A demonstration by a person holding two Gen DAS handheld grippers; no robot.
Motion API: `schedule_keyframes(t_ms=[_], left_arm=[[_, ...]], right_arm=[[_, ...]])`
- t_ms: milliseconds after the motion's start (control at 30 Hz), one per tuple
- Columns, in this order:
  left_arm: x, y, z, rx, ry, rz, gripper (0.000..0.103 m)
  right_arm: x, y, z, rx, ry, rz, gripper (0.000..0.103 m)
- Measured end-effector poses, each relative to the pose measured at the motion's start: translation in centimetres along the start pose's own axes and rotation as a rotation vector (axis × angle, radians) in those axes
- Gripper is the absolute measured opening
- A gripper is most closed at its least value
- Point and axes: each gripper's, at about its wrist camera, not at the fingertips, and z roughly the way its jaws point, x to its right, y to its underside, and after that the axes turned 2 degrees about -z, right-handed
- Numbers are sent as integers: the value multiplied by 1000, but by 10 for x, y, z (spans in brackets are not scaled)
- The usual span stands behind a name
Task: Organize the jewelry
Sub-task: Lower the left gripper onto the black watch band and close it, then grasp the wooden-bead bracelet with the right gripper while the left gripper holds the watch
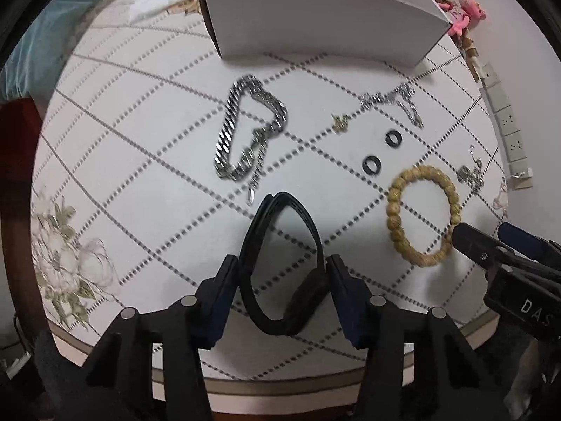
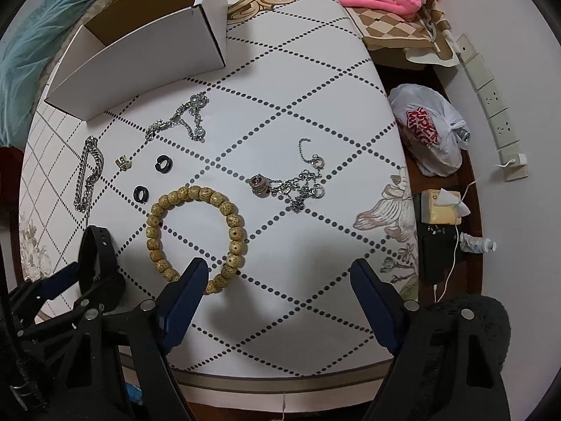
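**Evidently a black watch band was held and bound for the box**

Left wrist view: the left gripper (image 1: 280, 280) had its jaws closed on a black watch band (image 1: 280, 266), the looped strap pinched between the two blue pads just above the patterned tabletop (image 1: 140, 140). To do this step well, the grip needed to stay firm while the band was lifted clear over the heavy silver curb chain (image 1: 250, 128), which lay between it and the white cardboard box (image 1: 322, 24) at the far edge. The fingers pointed forward and slightly down toward that box. The two black ring-shaped ear cuffs (image 1: 382, 151) and a small gold charm (image 1: 340, 122) lay to the right; motion blur made finer detail uncertain.

Right wrist view: the right gripper (image 2: 277, 287) had its jaws wide apart and empty, hovering low over the table. Its left finger (image 2: 186, 291) overlapped the near rim of the wooden bead bracelet (image 2: 196, 238); whether it touched the beads could not be told. A thin silver chain with rings (image 2: 294, 182) lay ahead, well apart from the box (image 2: 140, 52).
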Motion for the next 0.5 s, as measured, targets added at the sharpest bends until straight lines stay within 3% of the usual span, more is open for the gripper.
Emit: schedule_keyframes(t_ms=[233,300,467,500], left_arm=[[-23,-7,0,42,-31,-55,46],[-27,-8,2,44,-27,-64,46],[-39,-10,1,54,-27,-67,46],[-39,-11,1,56,-27,-69,46]], right_arm=[[-11,-3,11,5,-12,-9,66],[-19,-4,10,27,22,-32,62],[-29,-4,6,69,55,-55,34],[-31,-4,6,80,57,-60,20]])
